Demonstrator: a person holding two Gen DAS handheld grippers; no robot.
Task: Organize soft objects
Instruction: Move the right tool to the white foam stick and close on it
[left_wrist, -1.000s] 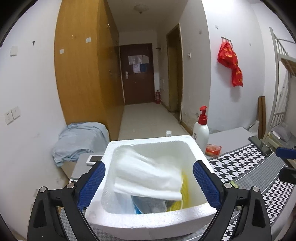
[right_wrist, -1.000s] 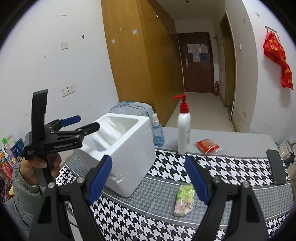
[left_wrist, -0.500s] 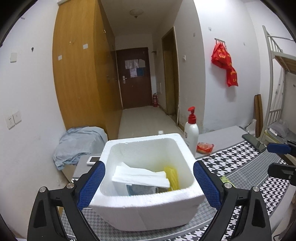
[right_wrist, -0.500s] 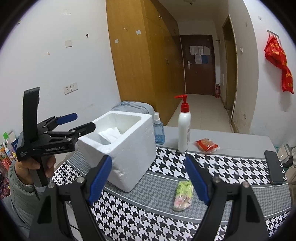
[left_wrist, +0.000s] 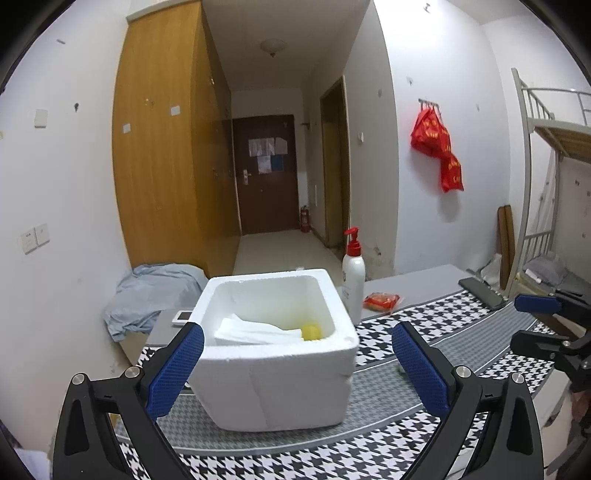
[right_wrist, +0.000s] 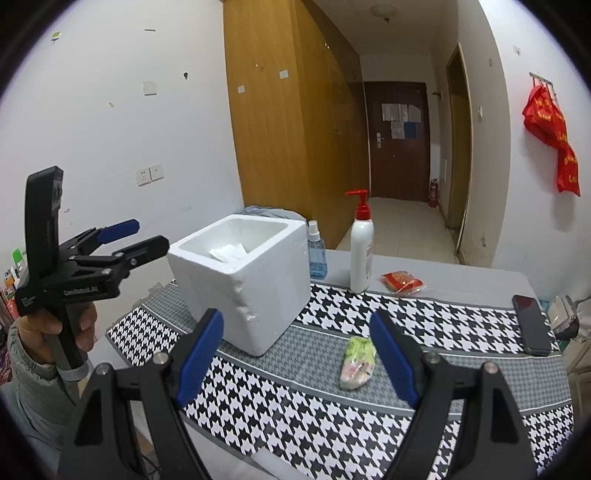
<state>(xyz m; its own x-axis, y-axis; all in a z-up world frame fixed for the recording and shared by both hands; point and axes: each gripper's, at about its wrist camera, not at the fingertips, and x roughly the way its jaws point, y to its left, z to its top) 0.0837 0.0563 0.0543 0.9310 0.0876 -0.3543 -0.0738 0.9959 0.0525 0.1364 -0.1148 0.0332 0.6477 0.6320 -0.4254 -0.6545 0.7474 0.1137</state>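
- Now left gripper (left_wrist: 295, 354) opening wide, empty, foam box (left_wrist: 273, 384) ahead at 12 o'clock.
- Right gripper (right_wrist: 295, 354) wide, empty; green packet (right_wrist: 356, 363) at 1 o'clock on cloth (right_wrist: 443, 325).

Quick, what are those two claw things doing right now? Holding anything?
Left gripper: jaws opening wide, holding nothing; the foam box sits beyond it.
Right gripper: open, empty, above the green packet.

Walls: white (left_wrist: 424, 206)
Wardrobe: tall, wooden (left_wrist: 162, 177), left of the corridor
Door: dark brown (left_wrist: 267, 173), at corridor's end
Floor: pale tiles (left_wrist: 284, 247)
Ceiling light: dome (left_wrist: 272, 47)
Bunk bed: metal frame (left_wrist: 532, 177), far right
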